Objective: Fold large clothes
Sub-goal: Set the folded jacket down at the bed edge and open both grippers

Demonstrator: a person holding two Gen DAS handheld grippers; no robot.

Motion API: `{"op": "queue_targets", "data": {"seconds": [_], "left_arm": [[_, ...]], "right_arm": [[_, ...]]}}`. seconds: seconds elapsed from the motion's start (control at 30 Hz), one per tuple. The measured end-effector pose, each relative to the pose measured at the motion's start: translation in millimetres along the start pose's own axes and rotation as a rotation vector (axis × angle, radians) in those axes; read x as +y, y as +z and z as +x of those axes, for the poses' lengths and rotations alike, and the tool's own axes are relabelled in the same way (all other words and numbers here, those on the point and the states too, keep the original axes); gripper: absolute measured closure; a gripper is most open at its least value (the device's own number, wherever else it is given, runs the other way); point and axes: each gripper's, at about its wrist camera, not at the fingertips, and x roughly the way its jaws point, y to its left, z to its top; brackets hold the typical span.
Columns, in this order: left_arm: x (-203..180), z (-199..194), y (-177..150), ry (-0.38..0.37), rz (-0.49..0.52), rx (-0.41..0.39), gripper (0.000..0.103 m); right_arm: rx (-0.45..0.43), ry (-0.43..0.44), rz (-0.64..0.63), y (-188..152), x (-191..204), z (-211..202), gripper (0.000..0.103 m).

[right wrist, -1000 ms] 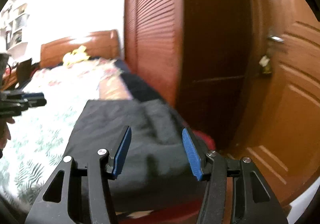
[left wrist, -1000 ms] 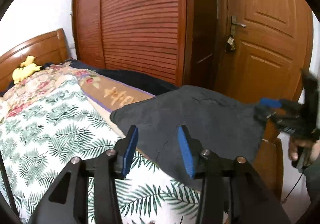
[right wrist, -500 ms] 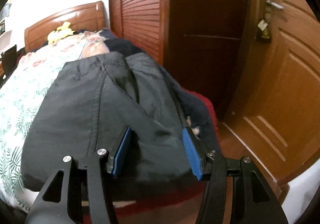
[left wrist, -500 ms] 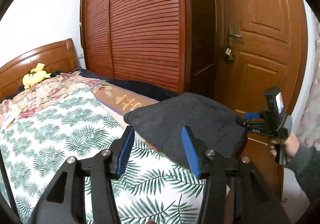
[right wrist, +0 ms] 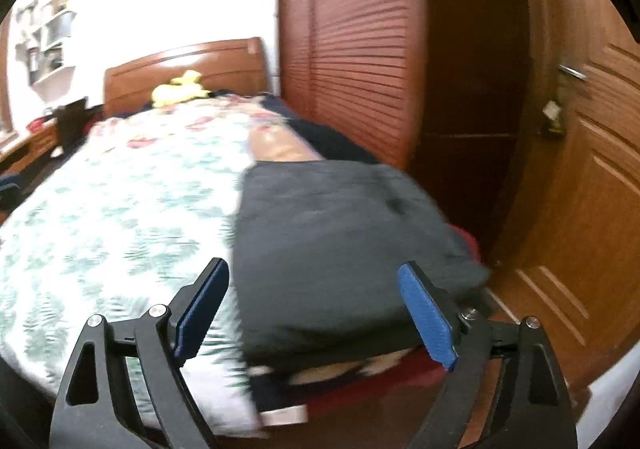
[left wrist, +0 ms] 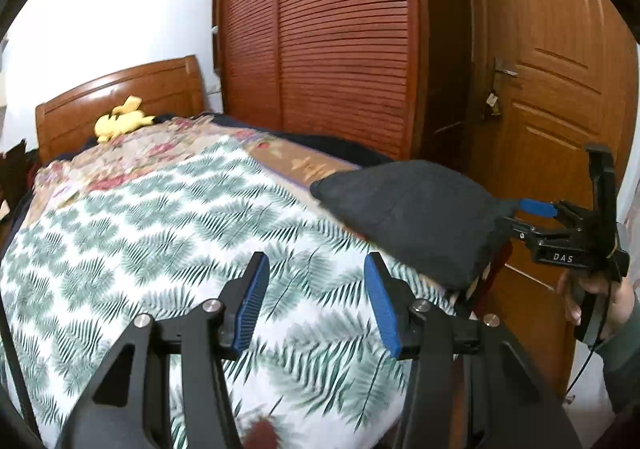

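A folded dark grey garment lies at the foot corner of the bed, on the right side; it also shows in the right wrist view. My left gripper is open and empty above the fern-print bedspread, left of the garment. My right gripper is open and empty, its jaws wide apart just in front of the garment's near edge. In the left wrist view the right gripper sits at the garment's right edge, held by a hand.
The bed has a fern-print bedspread, a floral quilt and a yellow plush toy by the wooden headboard. A slatted wardrobe and a wooden door stand close on the right. Something red lies under the garment.
My left gripper has pulled back and left, away from the garment. My right gripper has opened wider and drawn back a little from the garment. The garment stays folded on the bed corner.
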Motion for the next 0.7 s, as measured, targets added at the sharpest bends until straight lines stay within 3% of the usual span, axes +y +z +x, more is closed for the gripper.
{"op": "queue_targets", "data": {"seconds": [0.17, 0.33, 0.7], "left_arm": [[29.6, -25.3, -27.8, 0.060, -0.016, 0.033, 0.054], [59.5, -58.2, -55.0, 0.102, -0.085, 0.029, 0.054], [125.6, -143.7, -117.2, 0.325, -0.208, -0.007, 0.054]], "right_arm": [[-0.017, 0.122, -0.005, -8.4, 68.1, -10.0, 0.014], [-0.021, 0.184, -0.015, -16.5, 125.5, -17.0, 0.014], [-0.023, 0.300, -0.069, -29.6, 227.9, -29.6, 0.014]]}}
